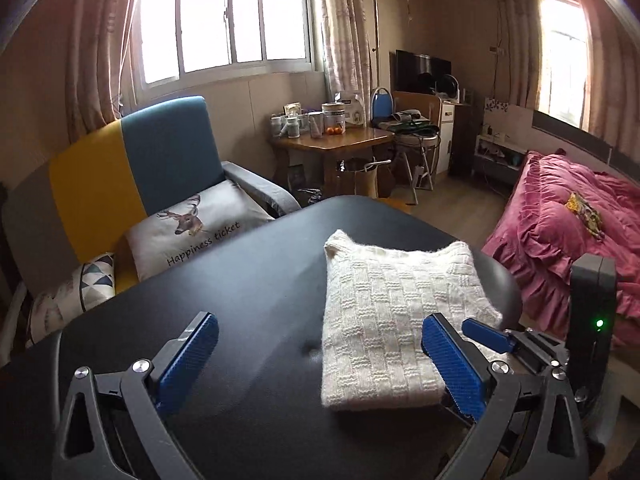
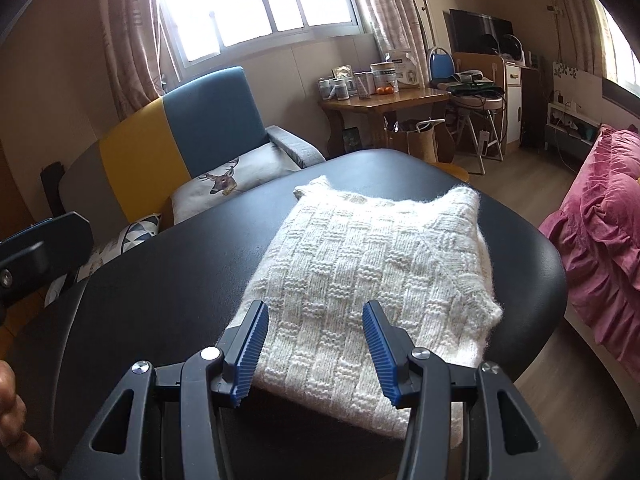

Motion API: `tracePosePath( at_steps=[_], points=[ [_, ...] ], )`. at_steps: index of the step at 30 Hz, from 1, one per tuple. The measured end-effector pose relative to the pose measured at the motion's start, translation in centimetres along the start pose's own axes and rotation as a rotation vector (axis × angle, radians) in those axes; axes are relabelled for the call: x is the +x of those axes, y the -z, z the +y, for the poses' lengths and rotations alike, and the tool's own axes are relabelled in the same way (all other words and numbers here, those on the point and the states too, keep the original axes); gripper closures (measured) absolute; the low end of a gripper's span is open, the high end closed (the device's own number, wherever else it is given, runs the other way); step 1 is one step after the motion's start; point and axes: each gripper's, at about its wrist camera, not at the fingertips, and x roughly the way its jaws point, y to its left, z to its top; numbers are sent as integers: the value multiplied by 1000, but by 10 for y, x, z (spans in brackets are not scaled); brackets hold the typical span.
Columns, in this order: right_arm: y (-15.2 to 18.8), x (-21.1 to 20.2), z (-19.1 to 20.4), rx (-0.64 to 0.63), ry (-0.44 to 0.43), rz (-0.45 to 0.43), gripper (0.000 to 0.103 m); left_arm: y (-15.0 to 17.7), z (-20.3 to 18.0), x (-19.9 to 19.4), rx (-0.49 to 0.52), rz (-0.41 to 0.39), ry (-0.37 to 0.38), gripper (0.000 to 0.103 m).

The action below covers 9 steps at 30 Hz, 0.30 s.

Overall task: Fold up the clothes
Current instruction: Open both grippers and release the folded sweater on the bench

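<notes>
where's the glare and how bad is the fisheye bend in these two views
Left wrist view: window blown out white, a second bright window at right, curtains bowed. Right wrist view: window also overexposed, black table edge curves strongly; white knit sweater stays sharp.

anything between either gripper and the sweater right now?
Nothing visible. The folded white sweater lies alone on the black table. The right gripper hangs open just over its near edge, and the left gripper is open beside it, with only bare tabletop in between.
</notes>
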Motion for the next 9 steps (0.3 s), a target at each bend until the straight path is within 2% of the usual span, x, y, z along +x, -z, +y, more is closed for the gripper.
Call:
tracePosePath(
  at_steps=[2, 6, 9],
  points=[
    [2, 3, -1, 0, 3, 9, 53, -1, 2, 0, -22, 7, 16, 0],
    [6, 8, -4, 1, 12, 23, 53, 1, -1, 4, -13, 11, -11, 0],
    [8, 8, -6, 10, 22, 23, 53, 4, -2, 6, -13, 0, -4, 0]
  ],
)
